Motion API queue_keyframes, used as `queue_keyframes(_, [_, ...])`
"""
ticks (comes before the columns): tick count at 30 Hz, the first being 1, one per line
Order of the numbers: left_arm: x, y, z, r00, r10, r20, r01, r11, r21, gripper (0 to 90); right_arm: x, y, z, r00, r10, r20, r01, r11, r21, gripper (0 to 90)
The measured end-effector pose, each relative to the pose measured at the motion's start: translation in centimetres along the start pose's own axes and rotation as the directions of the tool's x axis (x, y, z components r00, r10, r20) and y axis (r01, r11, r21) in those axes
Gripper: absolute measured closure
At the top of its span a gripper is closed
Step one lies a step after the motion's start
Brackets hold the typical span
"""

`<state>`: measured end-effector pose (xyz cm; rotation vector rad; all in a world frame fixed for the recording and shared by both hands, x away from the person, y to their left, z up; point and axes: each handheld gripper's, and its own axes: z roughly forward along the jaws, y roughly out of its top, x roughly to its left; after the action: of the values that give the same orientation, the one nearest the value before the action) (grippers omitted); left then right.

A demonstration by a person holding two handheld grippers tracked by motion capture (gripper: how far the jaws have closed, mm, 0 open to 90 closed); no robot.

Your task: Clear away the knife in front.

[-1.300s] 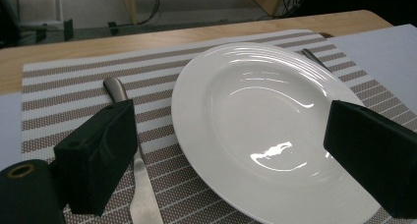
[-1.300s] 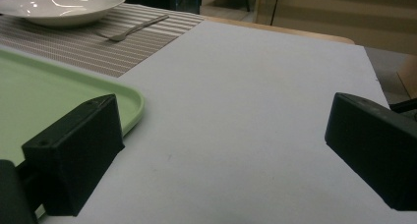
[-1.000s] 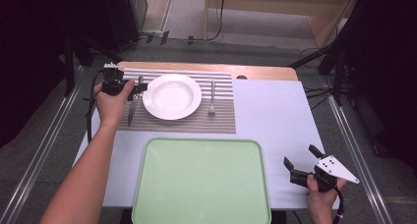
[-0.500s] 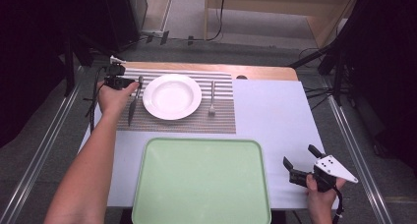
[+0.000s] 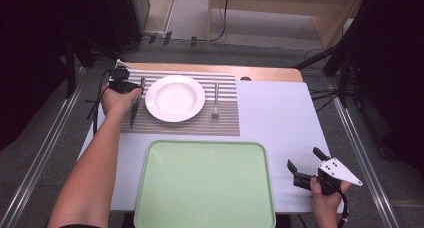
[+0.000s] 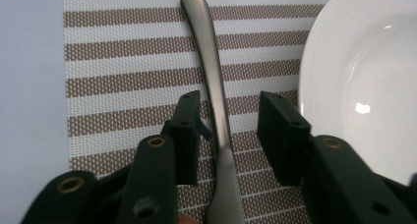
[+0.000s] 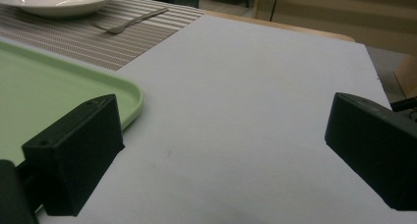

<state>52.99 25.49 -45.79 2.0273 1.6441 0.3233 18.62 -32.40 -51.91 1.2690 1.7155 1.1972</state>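
High view: left gripper [image 5: 131, 89] at about 10 o'clock on the table, down over a knife [image 5: 135, 107] lying on the striped placemat [image 5: 227, 123], just beside the white plate [image 5: 175, 98] on its 9 o'clock side. Left gripper view: knife [image 6: 216, 111] running lengthwise between the two black jaws, handle tip pointing toward 12 o'clock, blade end passing out at 6 o'clock. Jaws just been closing, now partly closed around the knife; left finger [image 6: 187, 130] at or very near the metal, too close to call, right finger [image 6: 280, 135] apart from it with a strip of placemat [image 6: 123, 86] showing in the gap. No firm squeeze on the knife yet; knife flat on the mat. Plate [image 6: 364, 81] rim at 3 o'clock of that view, close beside the right jaw, not touching the knife. Pale blue table surface [image 6: 29, 86] at 9 o'clock beyond the mat edge.

Fork [image 5: 215, 100] on the mat at the plate's 3 o'clock side, well apart from both grippers. Light green tray [image 5: 150, 198] at 6 o'clock of the table, bare.

Right gripper [image 5: 306, 165] at about 4 o'clock, just off the tray's right edge, held above the bare table. Right gripper view: jaws spread wide with nothing between them, tray [image 7: 123, 91] corner at 9 o'clock, fork [image 7: 130, 21] and plate [image 7: 59, 0] far off near 11 o'clock.
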Motion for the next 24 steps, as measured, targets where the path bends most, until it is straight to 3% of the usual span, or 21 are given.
queue_keyframes(6, [-0.3, -0.2, 0.7, 0.9987, 0.042, -0.03, -0.041, 0.9986, 0.034, 68.5, 0.0, 0.0, 0.1, 1.0, -0.009, 0.0, 0.009, 1.0, 0.002, 0.1])
queue_keyframes(8, [-0.7, -0.3, 1.2, 0.9949, 0.081, -0.059, -0.078, 0.9957, 0.049, 74.3, 0.0, 0.0, 0.1, 0.9999, -0.011, -0.001, 0.011, 1.0, 0.004, 0.1])
queue_keyframes(14, [-0.9, -0.5, 1.6, 0.9942, 0.079, -0.072, -0.075, 0.9956, 0.056, 74.6, 0.0, 0.0, 0.1, 0.9999, -0.01, 0.001, 0.01, 1.0, 0.005, 0.1])
queue_keyframes(16, [-0.9, -0.5, 1.6, 0.9918, 0.097, -0.083, -0.093, 0.994, 0.058, 76.2, 0.0, 0.0, 0.1, 0.9999, -0.017, 0.003, 0.017, 1.0, 0.007, 0.1])
queue_keyframes(19, [-1.0, -0.5, 1.5, 0.9924, 0.082, -0.093, -0.074, 0.9938, 0.083, 76.8, 0.1, 0.0, 0.1, 0.9999, -0.012, 0.004, 0.012, 1.0, 0.009, 0.1])
queue_keyframes(24, [-1.3, -0.4, 1.5, 0.9878, 0.112, -0.108, -0.1, 0.9888, 0.11, 78.6, 0.1, 0.0, 0.1, 0.9998, -0.022, 0.005, 0.022, 1.0, 0.01, 0.1])
